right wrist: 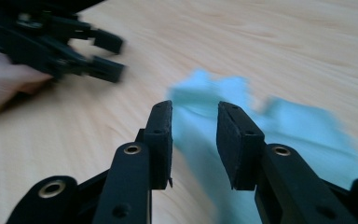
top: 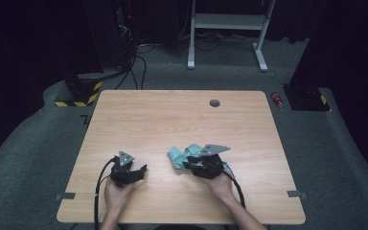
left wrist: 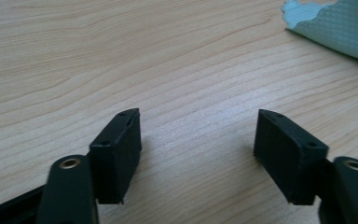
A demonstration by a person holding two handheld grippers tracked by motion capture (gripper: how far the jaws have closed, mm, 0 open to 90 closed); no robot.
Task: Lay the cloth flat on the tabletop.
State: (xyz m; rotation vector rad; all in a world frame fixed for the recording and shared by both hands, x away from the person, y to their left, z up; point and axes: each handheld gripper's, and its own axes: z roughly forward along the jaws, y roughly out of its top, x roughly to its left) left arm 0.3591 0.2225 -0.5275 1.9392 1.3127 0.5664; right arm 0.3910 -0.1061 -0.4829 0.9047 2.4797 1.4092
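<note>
In the high view, your left gripper (top: 140, 168) sits low and left of centre on the wooden surface (top: 172, 115), held from below by your left hand (top: 116, 195), its cable looping down toward the bottom edge. Your right gripper (top: 186, 165) lies just right of centre, held by your right hand (top: 222, 186), and it rests against the crumpled pale teal cloth (top: 178, 156), which shows at its upper left side; the two grippers are apart, with bare wood between them. A small dark round fitting (top: 214, 103) sits near the far edge of the surface, toward the upper right. In the left gripper view, your left gripper (left wrist: 198, 151) has its jaws spread wide over bare wood, nothing between them, and a corner of the cloth (left wrist: 340, 28) lies well off in the upper right of the frame. In the right gripper view, your right gripper (right wrist: 194, 140) has its jaws parted with a clear gap, and the pads do not press on anything; the cloth (right wrist: 242, 107) lies on the surface just beyond and beneath the tips, spreading toward the lower right, somewhat blurred. Your left gripper (right wrist: 107, 56) shows in the upper left of that frame, also blurred, with part of your left hand (right wrist: 4, 84) at the left edge.
</note>
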